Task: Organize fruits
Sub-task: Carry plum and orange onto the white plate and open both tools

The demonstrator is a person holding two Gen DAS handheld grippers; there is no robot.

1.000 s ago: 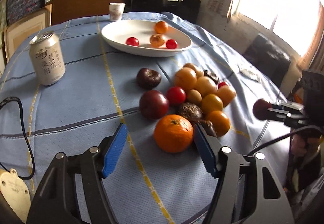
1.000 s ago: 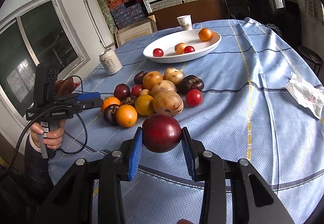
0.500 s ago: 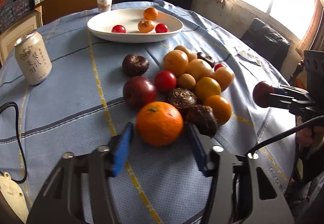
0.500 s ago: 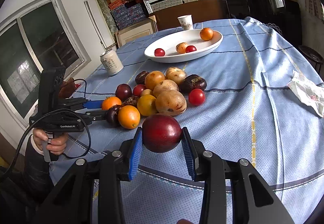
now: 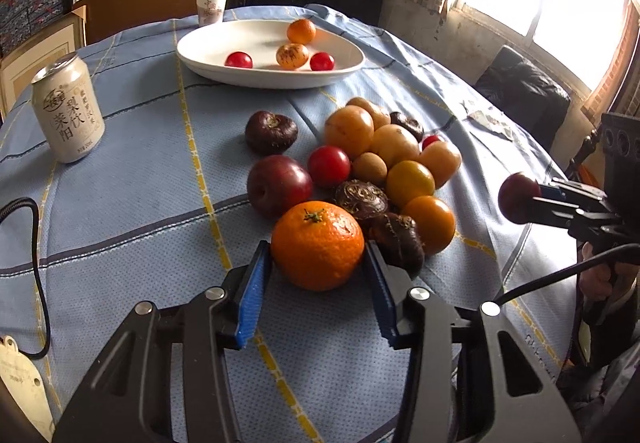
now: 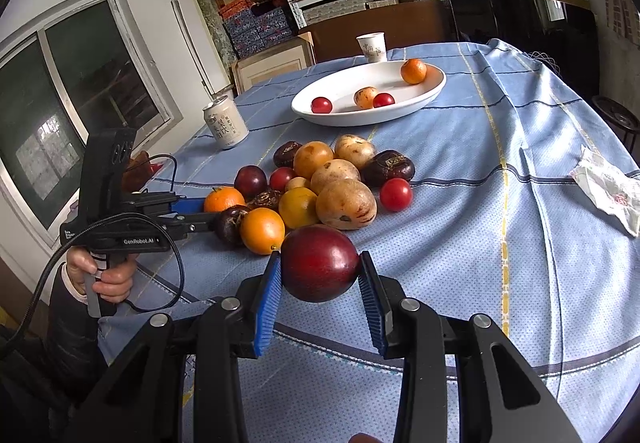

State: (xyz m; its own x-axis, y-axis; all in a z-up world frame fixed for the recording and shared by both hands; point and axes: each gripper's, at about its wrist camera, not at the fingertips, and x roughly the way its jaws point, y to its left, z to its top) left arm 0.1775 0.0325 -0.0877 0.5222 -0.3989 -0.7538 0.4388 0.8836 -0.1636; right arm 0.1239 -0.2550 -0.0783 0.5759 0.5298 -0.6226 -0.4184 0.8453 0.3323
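A pile of mixed fruit lies on the blue tablecloth. My left gripper has its blue pads against both sides of a large orange at the near edge of the pile, on the cloth. My right gripper is shut on a dark red plum, held above the cloth in front of the pile; it also shows in the left wrist view. A white oval dish at the far side holds an orange, a speckled fruit and two small red fruits.
A drink can stands at the left. A paper cup stands behind the dish. A crumpled tissue lies at the right edge. A black cable runs over the cloth at the left. Shelves and a window surround the table.
My left gripper has moved forward around the large orange and its jaws have narrowed onto it. My right gripper has kept the plum and barely moved.
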